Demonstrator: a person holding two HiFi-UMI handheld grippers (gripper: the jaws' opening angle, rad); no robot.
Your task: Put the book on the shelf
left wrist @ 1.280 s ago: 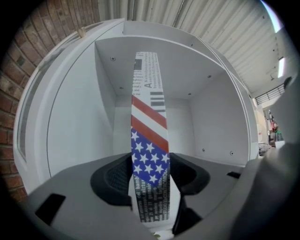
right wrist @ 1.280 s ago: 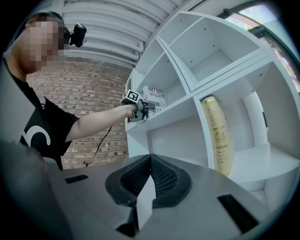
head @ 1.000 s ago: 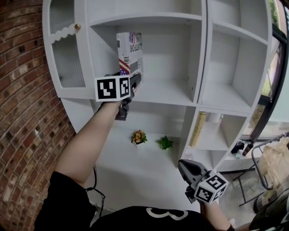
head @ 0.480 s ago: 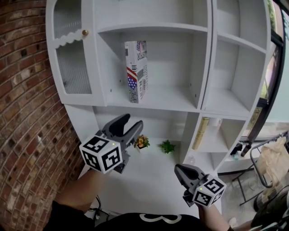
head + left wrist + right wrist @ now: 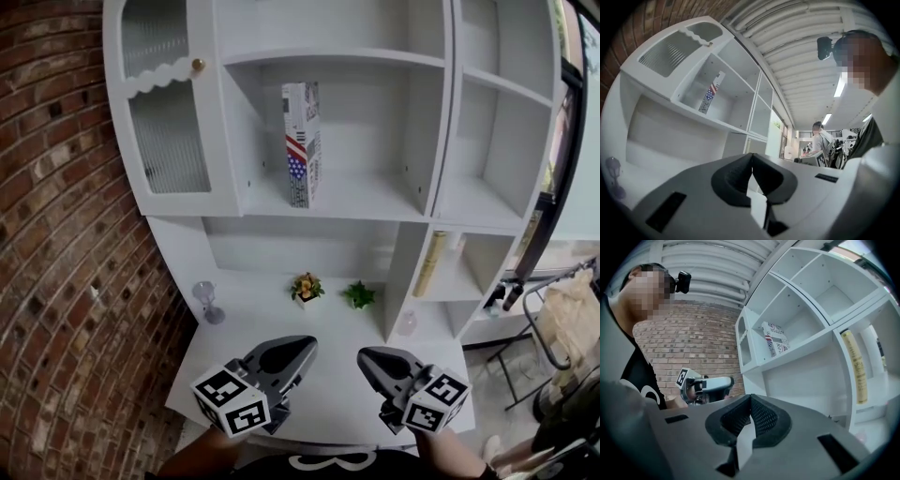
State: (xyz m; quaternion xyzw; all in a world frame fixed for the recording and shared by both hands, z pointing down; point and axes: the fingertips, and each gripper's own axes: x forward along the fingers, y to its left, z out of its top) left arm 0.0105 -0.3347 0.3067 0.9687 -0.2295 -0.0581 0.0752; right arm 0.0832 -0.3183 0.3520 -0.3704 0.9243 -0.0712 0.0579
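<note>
The book [image 5: 302,142], with a flag pattern on its cover, stands upright and alone on the white shelf [image 5: 356,202] of the cabinet. It also shows in the left gripper view, the book [image 5: 708,93], and in the right gripper view, the book [image 5: 774,339]. My left gripper [image 5: 307,346] is low, far below the shelf, its jaws shut with nothing between them. My right gripper [image 5: 366,357] is beside it, also shut and empty. The two grippers point toward each other over the lower counter.
A cabinet door [image 5: 169,122] with ribbed glass is left of the book's compartment. On the counter [image 5: 309,375] stand two small potted plants [image 5: 307,287] [image 5: 358,295] and a glass [image 5: 208,302]. A brick wall [image 5: 56,234] is at the left. A person [image 5: 820,140] stands far off.
My left gripper let go of the book, drew back down from the shelf to the counter and shut its jaws. The book stays upright on the shelf. The right gripper barely moved.
</note>
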